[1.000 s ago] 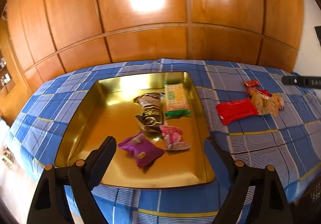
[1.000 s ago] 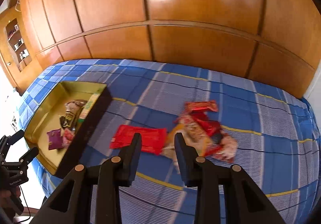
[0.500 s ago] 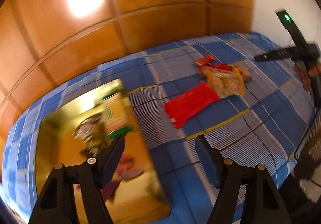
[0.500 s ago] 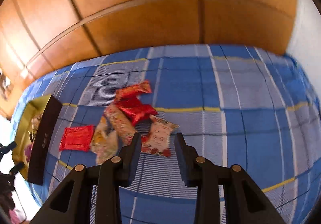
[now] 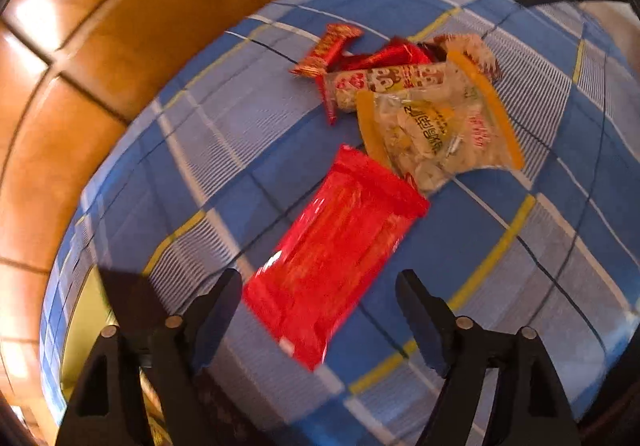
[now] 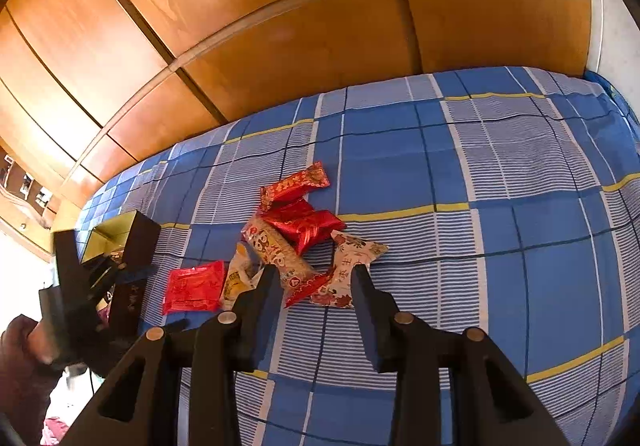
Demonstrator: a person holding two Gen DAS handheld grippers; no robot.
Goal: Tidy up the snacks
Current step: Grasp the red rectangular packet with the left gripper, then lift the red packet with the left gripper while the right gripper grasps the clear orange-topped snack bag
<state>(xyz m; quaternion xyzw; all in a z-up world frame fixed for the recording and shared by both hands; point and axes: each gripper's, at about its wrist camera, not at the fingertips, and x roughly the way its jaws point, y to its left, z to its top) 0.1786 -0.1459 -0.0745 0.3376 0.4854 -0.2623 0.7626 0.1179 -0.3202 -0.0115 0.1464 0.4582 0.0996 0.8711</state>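
A flat red packet (image 5: 332,246) lies on the blue checked cloth (image 5: 500,214), just ahead of my open, empty left gripper (image 5: 320,310). Beyond it is a pile: a clear yellow-edged bag (image 5: 436,134), a long white roll (image 5: 384,84) and small red wrappers (image 5: 328,46). The right wrist view shows the same pile: the red packet (image 6: 194,286), the yellow bag (image 6: 240,278), the roll (image 6: 276,250), red wrappers (image 6: 304,224) and a floral white packet (image 6: 352,262). My right gripper (image 6: 314,286) is open and empty, just short of the floral packet.
The gold tray (image 6: 108,236) with dark outer walls stands at the left of the cloth; its corner shows in the left wrist view (image 5: 80,326). Wooden wall panels (image 6: 320,26) run behind the cloth. The left gripper body (image 6: 76,306) and a hand show at far left.
My left gripper swung right, away from the tray, and closed in on the red packet. My right gripper turned toward the pile and now sits nearer the floral packet, jaws wider.
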